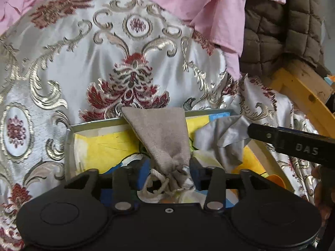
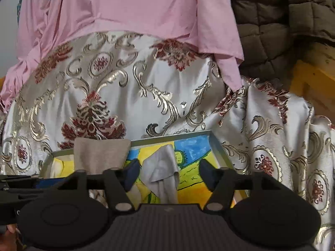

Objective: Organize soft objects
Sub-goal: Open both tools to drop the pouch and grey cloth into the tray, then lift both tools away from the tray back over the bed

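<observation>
Both soft things lie inside the tray [image 2: 217, 144], so probably just set down there for sorting. Left gripper [image 1: 169, 173]: jaws apart, flanking the tied neck of the pouch [image 1: 163, 133] with no clear pinch showing. Pouch fans away from the jaws, long axis running straight ahead, cord [image 1: 156, 183] end nearest, far corner draped over the tray's far rim. Right gripper [image 2: 169, 174]: jaws wide apart, holding nothing. Grey cloth [image 2: 162, 167] crumpled between and just beyond them, a peak pointing away, folds trailing back under the jaws. Tray rests on brocade cloth [image 2: 129, 96]; pink sheet [image 2: 125, 6] well beyond.
</observation>
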`<state>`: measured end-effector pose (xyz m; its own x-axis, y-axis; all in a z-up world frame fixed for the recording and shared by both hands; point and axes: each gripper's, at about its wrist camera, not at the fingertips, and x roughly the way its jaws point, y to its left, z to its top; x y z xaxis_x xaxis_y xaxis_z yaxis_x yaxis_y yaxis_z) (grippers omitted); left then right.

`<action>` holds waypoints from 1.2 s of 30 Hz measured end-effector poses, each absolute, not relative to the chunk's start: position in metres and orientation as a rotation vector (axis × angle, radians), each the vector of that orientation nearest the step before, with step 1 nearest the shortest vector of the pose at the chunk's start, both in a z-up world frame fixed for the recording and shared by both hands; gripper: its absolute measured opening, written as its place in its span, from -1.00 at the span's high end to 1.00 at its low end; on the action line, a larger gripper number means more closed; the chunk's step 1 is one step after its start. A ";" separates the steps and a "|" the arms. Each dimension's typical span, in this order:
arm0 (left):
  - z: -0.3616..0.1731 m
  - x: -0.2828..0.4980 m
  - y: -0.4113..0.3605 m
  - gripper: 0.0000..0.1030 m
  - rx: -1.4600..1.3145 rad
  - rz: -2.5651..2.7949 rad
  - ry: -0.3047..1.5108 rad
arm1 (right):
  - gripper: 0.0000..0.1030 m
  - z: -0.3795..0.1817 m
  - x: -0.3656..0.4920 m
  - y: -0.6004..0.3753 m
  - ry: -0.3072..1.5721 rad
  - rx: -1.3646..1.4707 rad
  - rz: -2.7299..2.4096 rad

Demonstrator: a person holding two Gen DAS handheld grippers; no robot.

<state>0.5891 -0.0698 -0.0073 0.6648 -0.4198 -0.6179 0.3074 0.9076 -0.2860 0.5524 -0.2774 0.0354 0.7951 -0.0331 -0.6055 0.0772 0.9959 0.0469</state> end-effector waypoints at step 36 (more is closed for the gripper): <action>0.060 0.143 0.010 -0.98 -0.074 -0.402 0.381 | -1.00 0.087 0.102 -0.229 0.341 0.145 -0.087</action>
<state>0.1425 0.0097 0.0598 0.8504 -0.3954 -0.3471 0.3679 0.9185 -0.1449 0.1023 -0.2292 0.0868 0.9389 -0.0607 -0.3388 0.1094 0.9859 0.1264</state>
